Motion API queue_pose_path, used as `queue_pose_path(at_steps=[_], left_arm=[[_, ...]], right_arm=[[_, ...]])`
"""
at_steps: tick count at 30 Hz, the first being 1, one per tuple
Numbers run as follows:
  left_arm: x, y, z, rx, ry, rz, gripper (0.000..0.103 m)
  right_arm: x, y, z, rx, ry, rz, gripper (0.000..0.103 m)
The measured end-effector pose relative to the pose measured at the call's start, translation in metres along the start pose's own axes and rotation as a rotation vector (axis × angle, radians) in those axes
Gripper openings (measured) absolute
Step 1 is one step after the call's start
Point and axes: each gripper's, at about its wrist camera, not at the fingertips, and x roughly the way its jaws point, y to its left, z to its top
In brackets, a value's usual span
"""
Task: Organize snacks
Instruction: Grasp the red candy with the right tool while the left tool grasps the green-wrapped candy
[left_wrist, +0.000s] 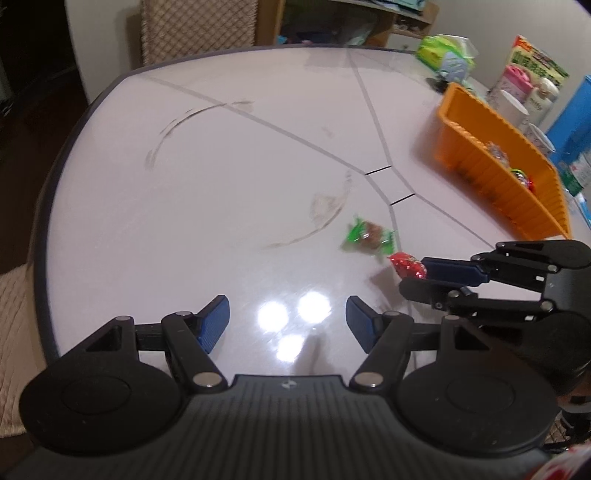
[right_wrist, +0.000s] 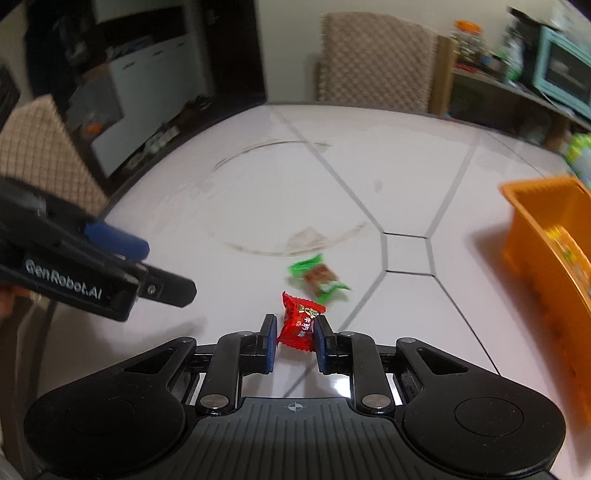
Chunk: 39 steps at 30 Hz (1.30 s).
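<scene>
My right gripper (right_wrist: 294, 325) is shut on a red-wrapped candy (right_wrist: 300, 322), its blue pads pressing both sides of the wrapper just above the white table (right_wrist: 258, 184). In the left wrist view the same red candy (left_wrist: 406, 264) pokes out of the right gripper (left_wrist: 419, 275) at the right side. A green-wrapped candy (left_wrist: 369, 236) lies on the table just beyond the red one, also the green candy (right_wrist: 319, 275) in the right wrist view. My left gripper (left_wrist: 287, 323) hovers open over bare table, nothing between its fingers. An orange bin (left_wrist: 480, 140) holding several candies stands at the right.
Tissue packs, cups, a blue box and other packages crowd the table behind the orange bin (right_wrist: 543, 221). Chairs (right_wrist: 373, 55) stand at the table's far edge. A shelf with an oven lies at the right. The left gripper (right_wrist: 144, 269) reaches in from the left in the right wrist view.
</scene>
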Motion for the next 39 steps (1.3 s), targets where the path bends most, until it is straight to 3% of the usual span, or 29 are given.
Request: queue_pose_path(at_steps=[8,17,21,26,33,39], left_arm=[[0.02,-0.031,0.02,0.119,-0.053,-0.089,0.066],[0.054,-0.058,0.037,0.224,-0.043,-0.126,0.065],[0.066,-0.063,0.041,0.242,-0.027,-0.126,0.052],[0.075,-0.062,0.041,0.245,-0.004,-0.122,0.049],[0.075,-0.064,0.04,0.261,-0.01,-0.114,0.033],[0.072,-0.066,0.039,0.275,-0.01,-0.118,0.025]], right_arm=[[-0.02,-0.043,-0.006,0.191,0.0,-0.077,0.021],[-0.036,-0.061,-0.014,0.277,-0.008,-0.134,0.021],[-0.038,-0.07,-0.02,0.302,-0.009,-0.149,0.021],[-0.042,-0.074,-0.025,0.324,-0.01,-0.159,0.021],[-0.042,-0.077,-0.026,0.331,-0.007,-0.161,0.021],[-0.043,-0.075,-0.026,0.328,-0.006,-0.16,0.021]])
